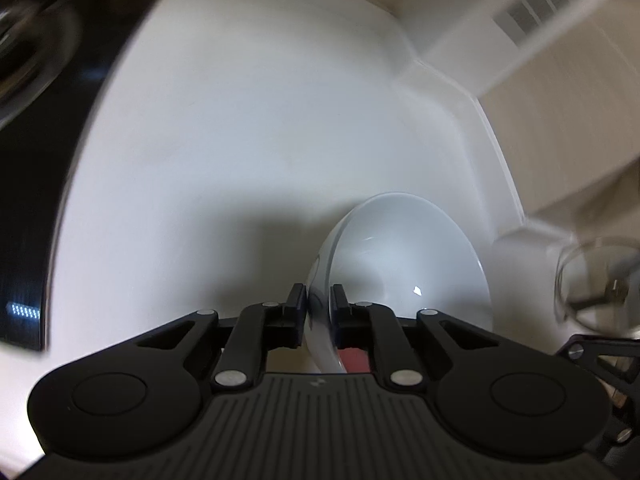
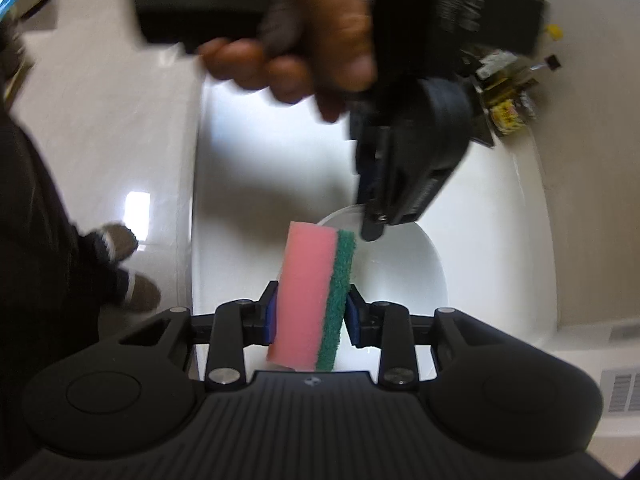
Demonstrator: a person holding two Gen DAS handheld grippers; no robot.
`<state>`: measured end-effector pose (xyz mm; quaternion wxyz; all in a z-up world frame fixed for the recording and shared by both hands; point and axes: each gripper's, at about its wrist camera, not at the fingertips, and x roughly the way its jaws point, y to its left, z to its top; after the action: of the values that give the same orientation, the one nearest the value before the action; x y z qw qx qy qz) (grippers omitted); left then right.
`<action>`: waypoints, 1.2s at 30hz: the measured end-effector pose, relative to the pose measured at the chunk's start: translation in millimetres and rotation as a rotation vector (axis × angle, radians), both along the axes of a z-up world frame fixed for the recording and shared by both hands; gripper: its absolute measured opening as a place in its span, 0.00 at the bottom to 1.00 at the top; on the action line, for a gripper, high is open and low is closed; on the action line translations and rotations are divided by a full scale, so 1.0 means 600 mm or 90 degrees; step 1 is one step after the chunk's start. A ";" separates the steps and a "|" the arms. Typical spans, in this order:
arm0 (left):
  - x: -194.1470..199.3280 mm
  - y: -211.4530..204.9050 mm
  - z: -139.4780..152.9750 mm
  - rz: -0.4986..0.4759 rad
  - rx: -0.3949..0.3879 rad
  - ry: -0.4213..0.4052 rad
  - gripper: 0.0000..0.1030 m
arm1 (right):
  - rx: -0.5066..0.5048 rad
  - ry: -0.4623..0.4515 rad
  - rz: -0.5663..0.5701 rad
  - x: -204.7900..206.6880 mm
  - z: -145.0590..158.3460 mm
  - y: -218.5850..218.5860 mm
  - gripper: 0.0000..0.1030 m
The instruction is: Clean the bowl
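A white bowl (image 1: 404, 264) is held tilted on its side above the white counter. My left gripper (image 1: 319, 300) is shut on the bowl's rim. In the right wrist view the same bowl (image 2: 400, 268) shows below and right of the sponge, with my left gripper (image 2: 374, 220) pinching its far rim. My right gripper (image 2: 310, 308) is shut on a pink sponge with a green scouring side (image 2: 314, 296), held upright just left of the bowl's rim. Whether the sponge touches the bowl I cannot tell.
A white counter (image 1: 240, 140) lies under the bowl. A black cooktop (image 1: 44, 168) with a glass lid is at the left. A clear glass (image 1: 592, 280) stands at the right. A person's hand (image 2: 304, 48) holds the left gripper. Feet (image 2: 128, 268) stand on the floor.
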<state>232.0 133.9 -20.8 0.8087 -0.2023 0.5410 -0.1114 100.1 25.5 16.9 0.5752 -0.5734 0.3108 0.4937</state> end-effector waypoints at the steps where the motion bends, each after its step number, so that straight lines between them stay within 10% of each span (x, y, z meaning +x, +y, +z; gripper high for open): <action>1: 0.011 -0.005 0.000 -0.010 0.005 -0.002 0.09 | 0.000 -0.009 0.001 0.000 -0.002 0.001 0.28; 15: -0.029 -0.032 -0.010 0.137 -0.005 0.021 0.20 | 0.057 -0.012 -0.060 0.012 0.004 -0.019 0.29; 28: 0.063 -0.080 0.002 -0.049 0.107 0.034 0.08 | 0.030 -0.017 0.017 0.017 0.017 -0.029 0.29; 36: -0.013 -0.067 0.011 0.086 0.054 0.024 0.16 | 0.055 -0.011 -0.023 0.023 0.023 -0.033 0.29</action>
<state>224.2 93.7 -14.5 0.8119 -0.2058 0.5456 -0.0301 113.9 5.9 31.0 0.6106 -0.5468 0.2947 0.4913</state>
